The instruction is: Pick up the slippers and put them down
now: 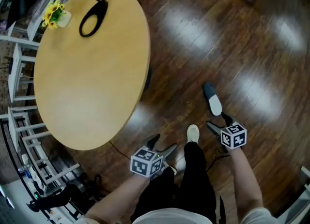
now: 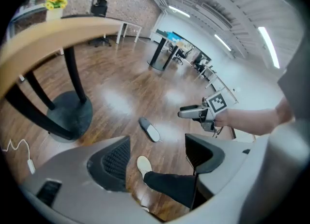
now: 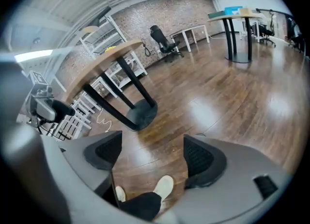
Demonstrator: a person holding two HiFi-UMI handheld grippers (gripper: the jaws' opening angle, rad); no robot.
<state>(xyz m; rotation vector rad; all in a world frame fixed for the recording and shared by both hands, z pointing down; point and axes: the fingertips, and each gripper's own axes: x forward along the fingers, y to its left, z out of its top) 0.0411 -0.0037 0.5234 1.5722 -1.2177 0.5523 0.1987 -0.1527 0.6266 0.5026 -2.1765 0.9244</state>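
Observation:
One dark slipper [image 1: 212,100] with a white insole lies on the wooden floor, ahead of the person's white shoe [image 1: 193,133]. The left gripper view shows the same slipper [image 2: 150,129] on the floor, well beyond the jaws. My left gripper [image 1: 162,144] is held high above the floor, open, with nothing between its jaws. My right gripper [image 1: 219,122] hangs just short of the slipper in the head view, well above it, also open and empty. Between its jaws the right gripper view shows only floor and the white shoes [image 3: 163,187]. I see no second slipper.
A round wooden table [image 1: 92,68] fills the left, bearing yellow flowers [image 1: 54,14] and a black looped object [image 1: 93,19]. Its dark base [image 3: 140,114] stands on the floor. White racks [image 1: 29,145] line the far left. A black office chair [image 3: 162,41] stands by the brick wall.

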